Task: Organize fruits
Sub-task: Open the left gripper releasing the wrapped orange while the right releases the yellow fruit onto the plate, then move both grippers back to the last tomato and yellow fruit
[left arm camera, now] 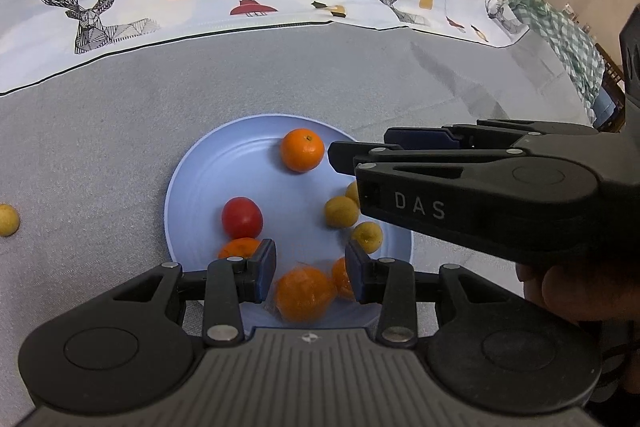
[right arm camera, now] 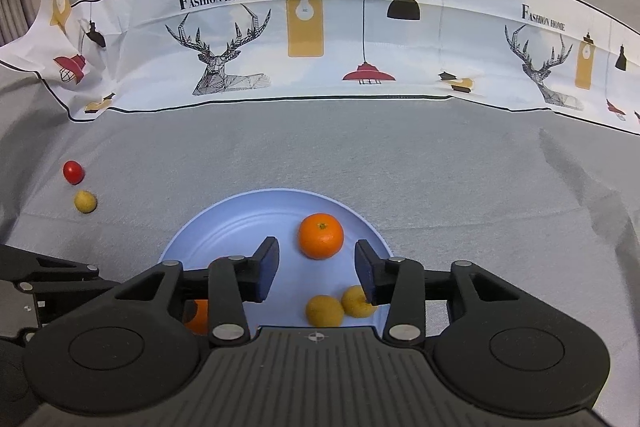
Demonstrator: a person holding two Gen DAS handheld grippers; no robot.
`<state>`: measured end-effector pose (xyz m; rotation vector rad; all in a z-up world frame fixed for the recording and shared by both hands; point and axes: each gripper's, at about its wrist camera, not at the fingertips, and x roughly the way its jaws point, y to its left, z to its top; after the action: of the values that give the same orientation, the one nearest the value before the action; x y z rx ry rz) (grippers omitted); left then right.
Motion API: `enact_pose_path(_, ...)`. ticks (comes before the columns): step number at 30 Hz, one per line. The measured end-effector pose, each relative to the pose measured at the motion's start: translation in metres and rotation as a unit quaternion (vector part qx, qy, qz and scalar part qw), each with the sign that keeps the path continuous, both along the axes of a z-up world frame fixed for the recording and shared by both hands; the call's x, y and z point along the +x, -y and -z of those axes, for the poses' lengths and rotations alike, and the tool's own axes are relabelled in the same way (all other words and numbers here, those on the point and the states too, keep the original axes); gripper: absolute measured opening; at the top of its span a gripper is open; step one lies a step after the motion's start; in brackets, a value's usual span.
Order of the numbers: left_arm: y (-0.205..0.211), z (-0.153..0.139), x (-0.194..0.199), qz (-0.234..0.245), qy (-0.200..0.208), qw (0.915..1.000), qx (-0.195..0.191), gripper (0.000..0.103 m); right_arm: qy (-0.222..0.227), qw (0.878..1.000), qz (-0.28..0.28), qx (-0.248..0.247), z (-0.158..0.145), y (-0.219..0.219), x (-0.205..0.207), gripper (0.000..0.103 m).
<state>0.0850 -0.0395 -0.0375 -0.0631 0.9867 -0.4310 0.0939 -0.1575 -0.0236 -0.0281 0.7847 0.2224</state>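
Note:
A light blue plate (left arm camera: 200,183) (right arm camera: 224,227) lies on the grey cloth. It holds an orange (left arm camera: 301,150) (right arm camera: 321,235) at the far side, a red tomato (left arm camera: 242,217), several small yellow fruits (left arm camera: 341,211) (right arm camera: 325,311) and more oranges near my left gripper. An orange (left arm camera: 306,293) lies blurred just below and between the open left gripper (left arm camera: 311,269) fingers, apart from both pads. My right gripper (right arm camera: 316,271) is open and empty over the plate; it also shows in the left wrist view (left arm camera: 460,179), coming in from the right.
A red tomato (right arm camera: 73,171) and a yellow fruit (right arm camera: 85,201) lie on the cloth left of the plate; the yellow one also shows in the left wrist view (left arm camera: 8,219). A printed cloth strip (right arm camera: 320,39) runs along the back. A green checked cloth (left arm camera: 560,27) lies far right.

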Motion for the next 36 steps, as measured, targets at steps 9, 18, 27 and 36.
enact_pose_path(9, -0.002, -0.001, 0.000, -0.008, 0.004, 1.0000, 0.001, 0.032, -0.002, 1.000, 0.004, -0.001, 0.002, -0.001, 0.001, 0.046)
enact_pose_path(18, -0.009, -0.005, 0.000, -0.019, 0.011, 0.9998, 0.003, 0.025, -0.002, 1.000, 0.016, 0.000, 0.002, 0.004, 0.002, 0.046)
enact_pose_path(27, -0.024, -0.014, 0.000, -0.042, 0.025, 0.9988, 0.006, 0.022, 0.007, 1.000, 0.017, 0.008, 0.002, -0.005, -0.002, 0.045)
enact_pose_path(36, -0.063, -0.028, 0.004, -0.109, 0.047, 0.9929, 0.009, 0.014, 0.034, 0.998, 0.036, 0.035, -0.005, -0.024, -0.002, 0.018)
